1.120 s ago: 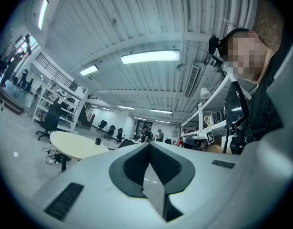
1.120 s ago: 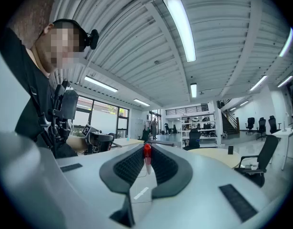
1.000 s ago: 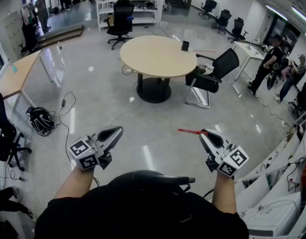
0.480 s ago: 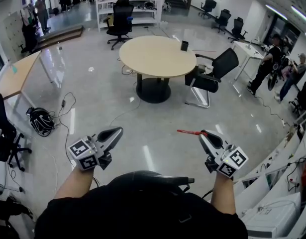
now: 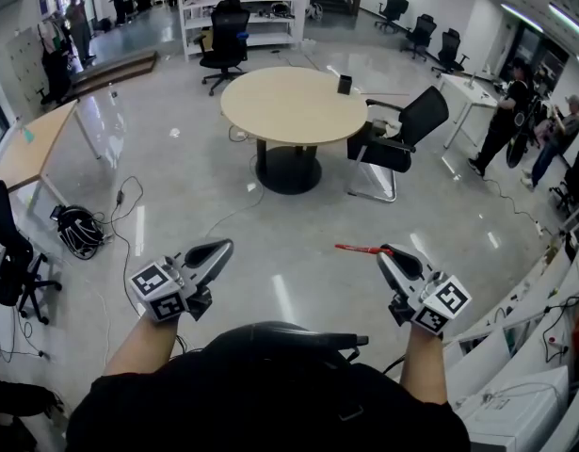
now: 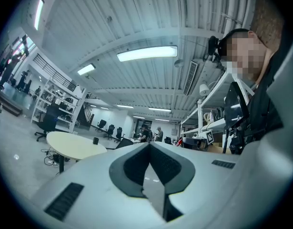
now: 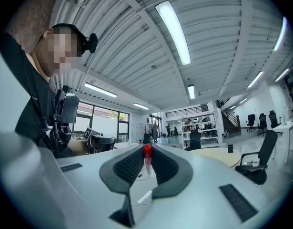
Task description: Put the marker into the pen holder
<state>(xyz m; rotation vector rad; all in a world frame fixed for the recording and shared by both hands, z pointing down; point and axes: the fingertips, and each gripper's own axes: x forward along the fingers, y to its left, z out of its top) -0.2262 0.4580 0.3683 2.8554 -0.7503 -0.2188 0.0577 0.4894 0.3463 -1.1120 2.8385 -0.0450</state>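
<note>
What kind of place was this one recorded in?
Probably an open-plan office or lab: a round table with a black office chair beside it, white shelving at the back, and people standing at the right.

Red marker (image 5: 360, 249), black pen holder (image 5: 345, 85), beige table (image 5: 289, 106), grey floor (image 5: 176, 182)

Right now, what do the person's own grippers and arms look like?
Both the left gripper and right gripper have pale grey, tapered jaws lined with dark ribbed pads. Each carries a white cube printed with black square markers. The person wears a black top; the forearms are unsleeved.
</note>
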